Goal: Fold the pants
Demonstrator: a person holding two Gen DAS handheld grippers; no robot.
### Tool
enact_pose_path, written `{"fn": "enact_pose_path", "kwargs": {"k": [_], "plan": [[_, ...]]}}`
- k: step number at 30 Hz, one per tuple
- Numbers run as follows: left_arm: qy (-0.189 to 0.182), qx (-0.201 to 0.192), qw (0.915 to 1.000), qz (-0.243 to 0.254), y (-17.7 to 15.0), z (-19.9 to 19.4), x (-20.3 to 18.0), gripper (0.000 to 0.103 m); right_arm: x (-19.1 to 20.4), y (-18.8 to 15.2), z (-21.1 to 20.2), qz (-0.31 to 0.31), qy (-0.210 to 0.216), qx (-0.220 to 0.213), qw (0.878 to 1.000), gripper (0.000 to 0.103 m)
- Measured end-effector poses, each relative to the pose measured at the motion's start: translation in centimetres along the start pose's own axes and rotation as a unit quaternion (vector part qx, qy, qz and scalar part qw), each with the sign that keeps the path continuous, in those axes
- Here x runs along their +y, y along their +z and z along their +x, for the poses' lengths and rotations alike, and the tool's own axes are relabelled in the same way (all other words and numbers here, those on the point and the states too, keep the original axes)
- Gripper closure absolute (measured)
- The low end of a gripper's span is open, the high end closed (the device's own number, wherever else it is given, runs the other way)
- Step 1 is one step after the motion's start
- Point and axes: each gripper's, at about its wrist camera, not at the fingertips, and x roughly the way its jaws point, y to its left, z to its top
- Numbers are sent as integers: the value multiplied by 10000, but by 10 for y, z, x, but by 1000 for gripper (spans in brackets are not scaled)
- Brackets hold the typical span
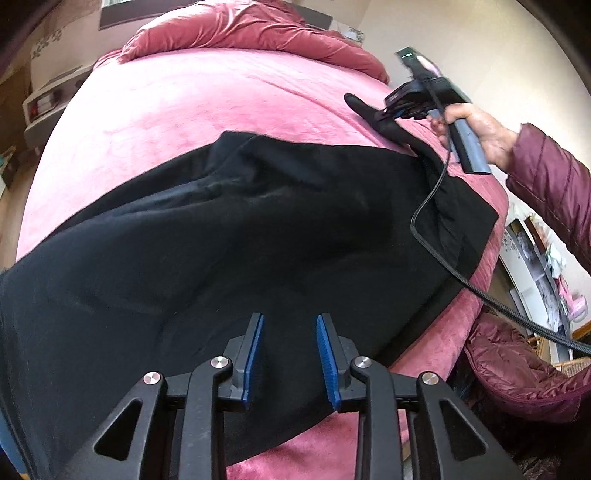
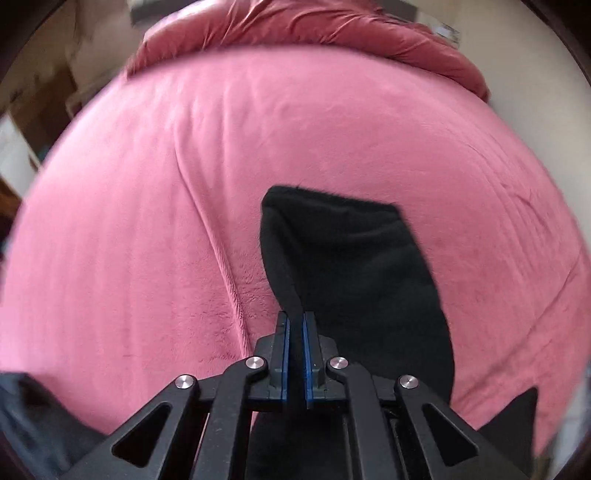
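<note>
My left gripper (image 1: 290, 325) hangs over the near part of the black pants (image 1: 221, 229), its blue-padded jaws apart with nothing between them, only dark cloth below. The pants lie spread across the near half of the bed (image 1: 184, 96), running from the near left edge toward the right edge, where some of the fabric reaches the bed's side. On the right, my right hand (image 1: 476, 129), in a maroon quilted sleeve (image 1: 550, 181), holds the right gripper (image 2: 295, 321), a black cable (image 1: 432, 206) trailing down from it over the pants. In the right wrist view its jaws are together, clamped on a thin edge of the black cloth, and the pinched end stands up off the pink bedcover, folding away to the far right. Farther off the pink cover is bare, and a rumpled darker pink duvet (image 1: 258, 29) lies heaped at the far end.
</note>
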Motion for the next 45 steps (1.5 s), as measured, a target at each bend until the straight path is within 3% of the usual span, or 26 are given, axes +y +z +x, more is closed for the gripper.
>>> {"fn": "enact_pose_path", "kwargs": {"k": [5,11,16,25,30,35,37,38,40,45], "plan": [[-16,-25,9998,181,5,1,-9,73,-50,-23,-69,841,609,-701,9921,97],[-78,-37,9981,608,9,9,-37,69,-137,-91,-139,2224,1178,-1404,9576,97],[-142,139,9940,1071,12,22,-67,69,-208,-167,-145,3289,1182,-1469,9253,97],[-48,680,9792,1910,2,55,-107,66,-283,-260,-81,4316,1109,-829,8914,97],[-54,753,9777,1962,2,70,-112,66,-296,-279,-76,4475,1389,-917,8786,92],[-210,688,9815,1776,4,72,-105,66,-295,-281,-89,4377,1394,-1006,8825,87],[-219,624,9819,1777,3,72,-104,70,-292,-275,-85,4370,1469,-999,8818,81],[-236,600,9818,1787,3,71,-103,71,-288,-274,-84,4381,1551,-938,8804,71],[-234,551,9822,1779,4,69,-96,76,-280,-276,-84,4360,1683,-853,8800,59],[-341,448,9854,1609,7,64,-88,92,-236,-285,-78,4031,2181,-537,8872,58]]}}
